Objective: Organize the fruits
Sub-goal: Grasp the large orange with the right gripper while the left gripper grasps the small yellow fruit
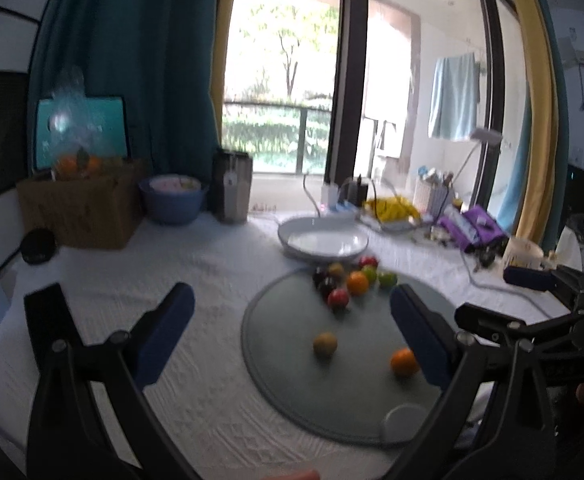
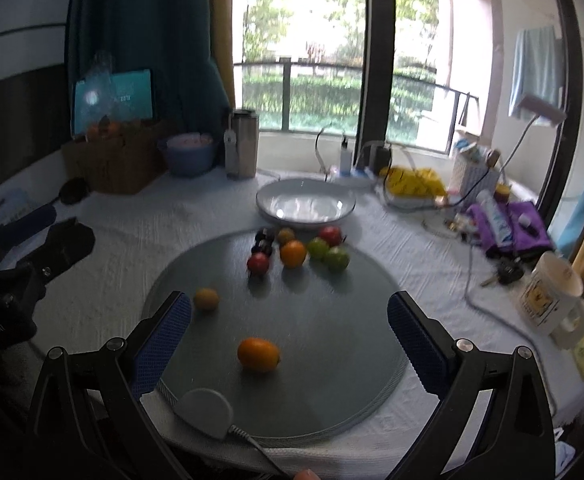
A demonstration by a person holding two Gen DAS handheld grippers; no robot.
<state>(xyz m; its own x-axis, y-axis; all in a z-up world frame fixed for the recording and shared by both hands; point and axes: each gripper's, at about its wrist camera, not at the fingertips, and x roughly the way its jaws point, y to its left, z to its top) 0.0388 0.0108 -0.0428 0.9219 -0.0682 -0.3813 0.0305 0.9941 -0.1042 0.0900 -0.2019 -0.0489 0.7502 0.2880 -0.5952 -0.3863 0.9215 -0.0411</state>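
The round grey glass turntable [image 2: 332,344] has bare surface across its near and right parts, broken only by a lone orange fruit [image 2: 258,354], a small yellow fruit [image 2: 206,298] toward its left, and a white round puck with a cord [image 2: 205,407] at its near edge. At its far edge, a tight cluster of small fruits [image 2: 300,250] sits just before the shallow white bowl [image 2: 305,202].

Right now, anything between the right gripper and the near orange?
No. In the right wrist view, only bare glass turntable lies between the open right gripper and the near orange. The white puck sits off to the side.
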